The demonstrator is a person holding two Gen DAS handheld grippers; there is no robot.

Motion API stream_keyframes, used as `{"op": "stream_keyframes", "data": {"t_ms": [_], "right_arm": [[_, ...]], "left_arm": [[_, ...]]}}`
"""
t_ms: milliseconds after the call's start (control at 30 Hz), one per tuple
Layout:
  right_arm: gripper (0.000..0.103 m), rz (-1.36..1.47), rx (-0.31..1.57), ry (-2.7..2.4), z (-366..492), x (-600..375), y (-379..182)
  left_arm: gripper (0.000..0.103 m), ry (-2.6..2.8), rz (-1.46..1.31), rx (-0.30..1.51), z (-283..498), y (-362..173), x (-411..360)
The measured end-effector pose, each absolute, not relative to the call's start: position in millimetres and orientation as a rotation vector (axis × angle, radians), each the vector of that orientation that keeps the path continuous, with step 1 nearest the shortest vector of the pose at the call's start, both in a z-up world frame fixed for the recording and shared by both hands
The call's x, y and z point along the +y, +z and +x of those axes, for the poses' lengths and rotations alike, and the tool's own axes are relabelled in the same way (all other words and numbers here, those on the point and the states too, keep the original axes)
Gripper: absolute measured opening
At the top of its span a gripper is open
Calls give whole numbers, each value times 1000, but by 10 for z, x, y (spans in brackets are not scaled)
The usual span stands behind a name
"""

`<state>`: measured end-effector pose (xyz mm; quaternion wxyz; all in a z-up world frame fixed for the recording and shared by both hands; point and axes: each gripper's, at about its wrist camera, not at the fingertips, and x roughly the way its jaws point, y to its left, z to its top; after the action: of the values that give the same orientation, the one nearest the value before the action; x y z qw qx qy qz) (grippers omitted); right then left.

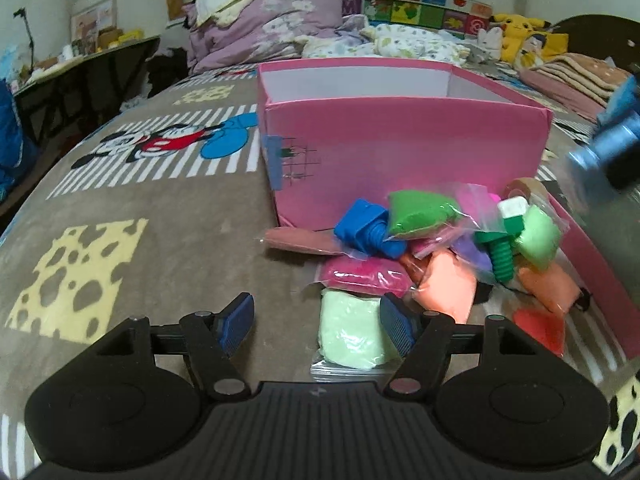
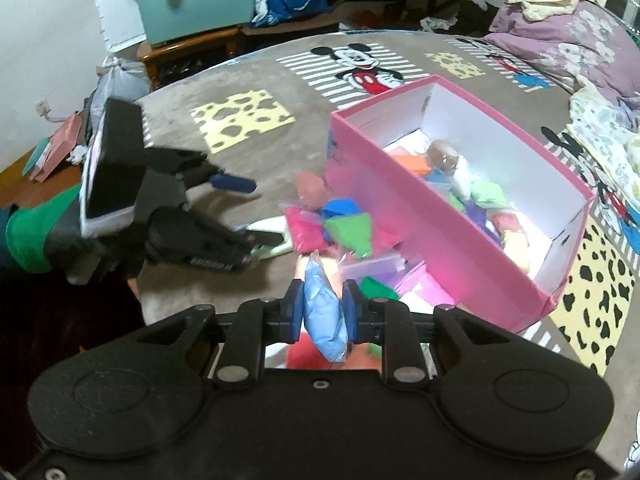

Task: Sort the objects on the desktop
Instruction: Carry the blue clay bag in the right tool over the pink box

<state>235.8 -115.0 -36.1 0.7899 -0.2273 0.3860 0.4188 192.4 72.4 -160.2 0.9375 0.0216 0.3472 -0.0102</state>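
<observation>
Left wrist view: the left gripper (image 1: 316, 324) hovered spread wide, empty, over a pale green clay bag (image 1: 352, 334) beside the pink cardboard box (image 1: 400, 152).

Right wrist view: the right gripper (image 2: 323, 310) pinched a light blue clay bag (image 2: 324, 312) above the pile, near the box (image 2: 440, 232).

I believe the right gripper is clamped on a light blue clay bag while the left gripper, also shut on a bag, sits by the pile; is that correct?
Not quite: the left gripper is open and holds nothing, as the left wrist view shows, its fingers spread beside the pale green bag. The right gripper is indeed clamped on the light blue clay bag.
</observation>
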Motion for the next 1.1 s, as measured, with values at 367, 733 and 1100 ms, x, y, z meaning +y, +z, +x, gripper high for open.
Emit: {"op": "stream_keyframes", "data": {"t_ms": [367,733,1100], "right_arm": [[20,-399,782,825,2632,-1153,-177],[20,-322,718,731,2835,-1313,11],[20,-301,691,647,3074,-1312,19]], "left_arm": [[69,-96,33,673,1873,-1624,645],[69,-141,45,609,1824,-1572,560],[69,-177,-10,564,1823,-1568,503]]}}
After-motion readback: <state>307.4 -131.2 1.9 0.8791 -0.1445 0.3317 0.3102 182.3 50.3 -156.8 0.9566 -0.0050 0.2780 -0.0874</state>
